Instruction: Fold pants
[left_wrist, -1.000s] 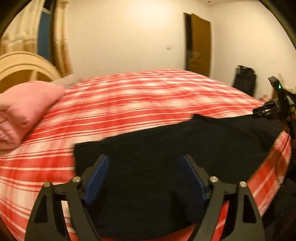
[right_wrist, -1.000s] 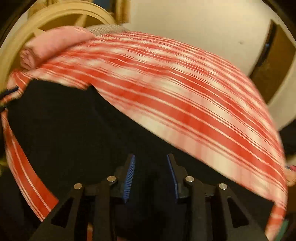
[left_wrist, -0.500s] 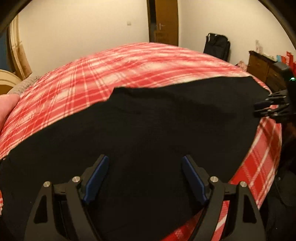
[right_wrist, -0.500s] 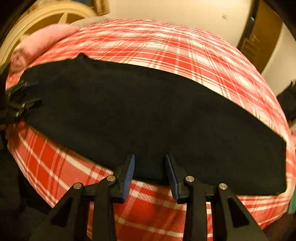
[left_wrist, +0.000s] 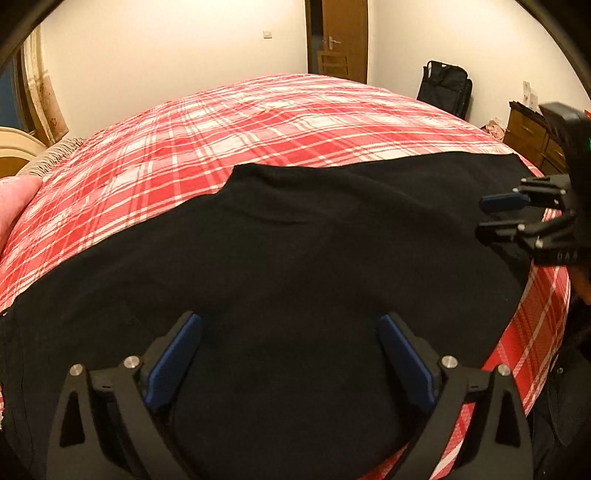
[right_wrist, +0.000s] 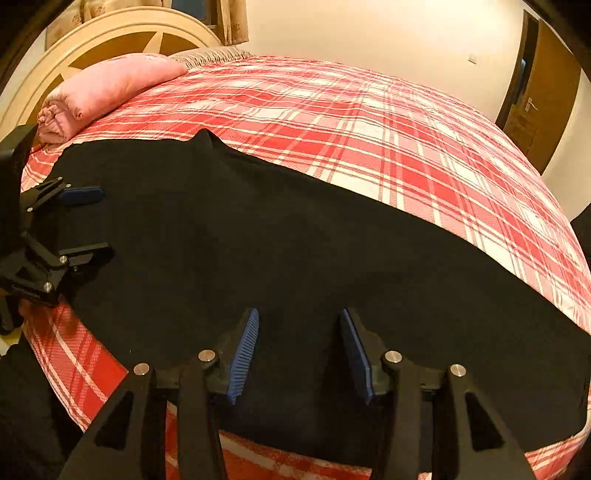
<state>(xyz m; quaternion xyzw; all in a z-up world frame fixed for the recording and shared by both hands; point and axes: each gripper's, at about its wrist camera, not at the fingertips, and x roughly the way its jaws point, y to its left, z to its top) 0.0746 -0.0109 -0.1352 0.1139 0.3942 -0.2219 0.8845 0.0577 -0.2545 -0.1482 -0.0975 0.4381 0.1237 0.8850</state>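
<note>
On bed (left_wrist: 295, 122): pants (left_wrist: 295, 266) flat along near edge. Left tool (left_wrist: 290, 354) spread wide over fabric, gripping nothing. Right tool (right_wrist: 299, 343) parted, narrower gap, likewise unloaded, above pants.

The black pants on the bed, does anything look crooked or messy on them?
Mostly tidy: the black pants lie flat along the near edge of the plaid bed. One odd spot: a small peak of cloth pokes up along the far edge, breaking the straight line. Both claws, left and right, are open.
</note>
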